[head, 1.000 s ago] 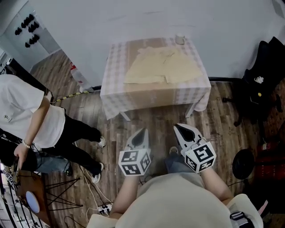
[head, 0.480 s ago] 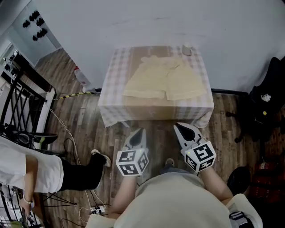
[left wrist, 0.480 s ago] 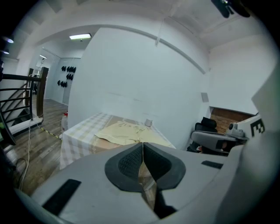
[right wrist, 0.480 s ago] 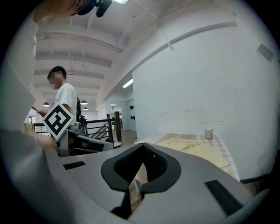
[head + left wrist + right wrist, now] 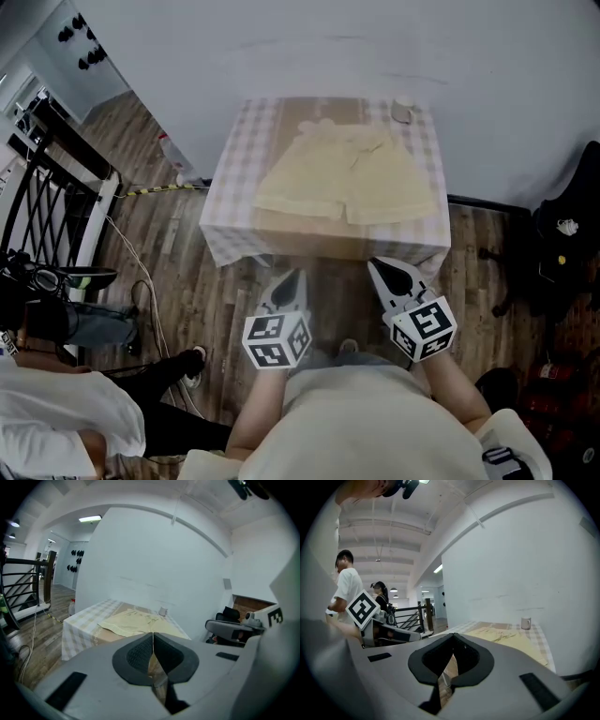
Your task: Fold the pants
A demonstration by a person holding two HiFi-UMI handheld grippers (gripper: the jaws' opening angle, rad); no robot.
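One pair of pants (image 5: 347, 183), one cup (image 5: 403, 112), one table (image 5: 232, 173).

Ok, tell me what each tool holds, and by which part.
Nothing. The left tool and right tool are both shut and empty, short of the checked-cloth table; the pale yellow fabric pants lie untouched on it.

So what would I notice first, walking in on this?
The pale yellow pants lie spread flat on a checked-cloth table against the white wall, with a small cup at its far right corner. Nearer, the left gripper and right gripper, bearing black-and-white marker cubes, are held short of the table, both shut.
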